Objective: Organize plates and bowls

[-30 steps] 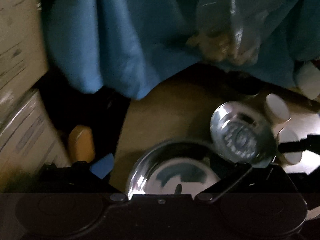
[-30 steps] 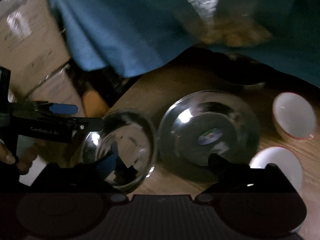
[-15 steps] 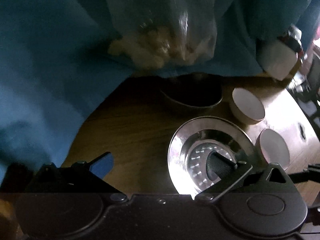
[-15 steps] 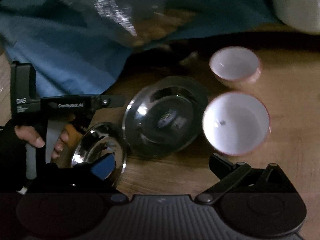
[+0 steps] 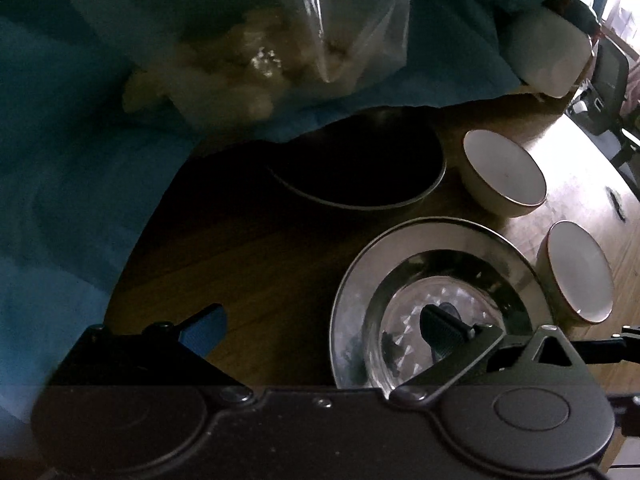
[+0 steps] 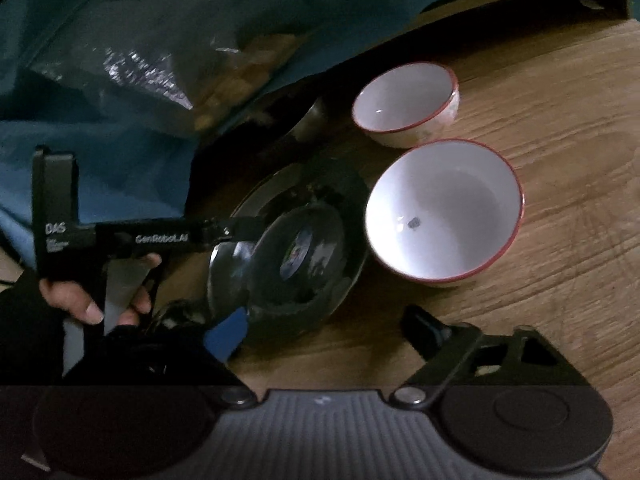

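Note:
A small steel bowl (image 5: 404, 308) lies tilted inside a wide steel plate (image 5: 352, 304) on the wooden table. My left gripper (image 5: 322, 330) hangs over them with its jaws wide apart. Its black finger is inside the small bowl and its blue pad is over bare wood. In the right wrist view the small bowl (image 6: 280, 248) leans on the plate (image 6: 340, 280). My right gripper (image 6: 324, 330) is closing with the plate's near rim between its pads, and neither pad touches it. Two white red-rimmed bowls (image 6: 444, 212) (image 6: 404, 100) stand to the right. A dark steel bowl (image 5: 360, 168) sits behind.
A blue cloth (image 5: 80, 200) and a clear plastic bag (image 5: 256, 52) with pale contents overhang the table's back left. A white container (image 5: 548, 56) and an office chair (image 5: 608, 80) are at the far right. A hand (image 6: 88, 308) holds the left gripper's handle.
The small steel bowl went from left of the plate to inside it. Both grippers swung right and down toward the dishes. The right gripper's fingers drew closer together.

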A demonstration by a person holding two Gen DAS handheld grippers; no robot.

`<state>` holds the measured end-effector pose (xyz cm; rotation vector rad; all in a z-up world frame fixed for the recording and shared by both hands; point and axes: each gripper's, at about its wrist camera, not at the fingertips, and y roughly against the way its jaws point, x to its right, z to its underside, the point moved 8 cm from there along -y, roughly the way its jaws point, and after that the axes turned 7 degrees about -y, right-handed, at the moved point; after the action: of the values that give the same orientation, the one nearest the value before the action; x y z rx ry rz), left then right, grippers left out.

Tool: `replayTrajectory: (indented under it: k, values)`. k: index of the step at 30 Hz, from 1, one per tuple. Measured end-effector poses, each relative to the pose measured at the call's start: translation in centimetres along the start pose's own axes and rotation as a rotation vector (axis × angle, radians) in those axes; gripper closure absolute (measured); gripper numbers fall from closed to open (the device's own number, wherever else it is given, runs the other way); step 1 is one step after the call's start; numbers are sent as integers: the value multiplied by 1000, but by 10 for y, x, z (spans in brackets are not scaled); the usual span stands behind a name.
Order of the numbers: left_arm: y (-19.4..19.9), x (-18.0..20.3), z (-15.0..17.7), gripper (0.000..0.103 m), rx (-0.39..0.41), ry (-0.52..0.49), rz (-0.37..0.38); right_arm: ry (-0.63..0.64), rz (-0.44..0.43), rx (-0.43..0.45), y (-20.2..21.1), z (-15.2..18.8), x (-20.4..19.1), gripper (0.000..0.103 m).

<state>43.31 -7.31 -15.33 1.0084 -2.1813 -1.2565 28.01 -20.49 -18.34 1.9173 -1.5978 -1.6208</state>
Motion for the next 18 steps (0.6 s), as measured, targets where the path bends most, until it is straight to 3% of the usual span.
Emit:
replayTrajectory:
  k: [6,11,18]
  values:
    - [-4,2,2,3,-35,-7,-25,-17,11,25,-3,-1,2,39]
    - [-7,1,5,13,-63,28,-13,-12,12,23,-4,0,0,44]
    - [1,5,7,32,-24,42,49,9,32,19,-7,1,-7,54]
